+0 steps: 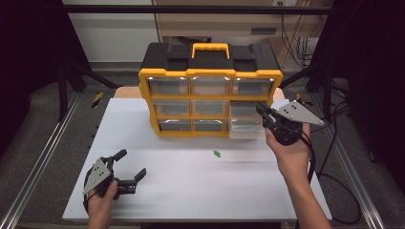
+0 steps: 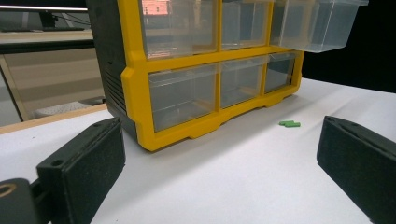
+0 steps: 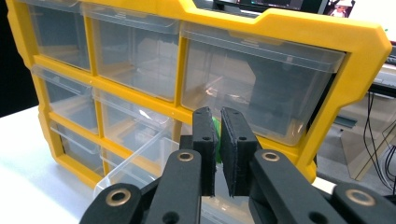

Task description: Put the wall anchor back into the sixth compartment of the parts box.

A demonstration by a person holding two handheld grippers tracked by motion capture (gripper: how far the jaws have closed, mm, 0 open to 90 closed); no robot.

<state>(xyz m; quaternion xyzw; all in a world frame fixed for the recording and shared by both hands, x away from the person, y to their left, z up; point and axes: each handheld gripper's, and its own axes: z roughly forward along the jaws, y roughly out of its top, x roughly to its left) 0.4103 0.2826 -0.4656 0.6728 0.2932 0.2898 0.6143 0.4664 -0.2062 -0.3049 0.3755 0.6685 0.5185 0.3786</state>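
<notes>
Where aluminium rails run, white tabletop, dark surroundings.

Green bit betw. right tool jaws mostly hidden, shape unclear. Small green piece on surface too small to ID. Pulled-out drawer cut off at top edge in left gripper view.

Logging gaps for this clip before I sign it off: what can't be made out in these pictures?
- Small green item between the right gripper pads, right gripper view: hidden by the pads, so its shape is unclear.
- Contents of the open drawer, high view: the right gripper covers it.
- Green piece on the table, high view: too small to identify.
- Organizer's top, left gripper view: cut off by the edge.
</notes>
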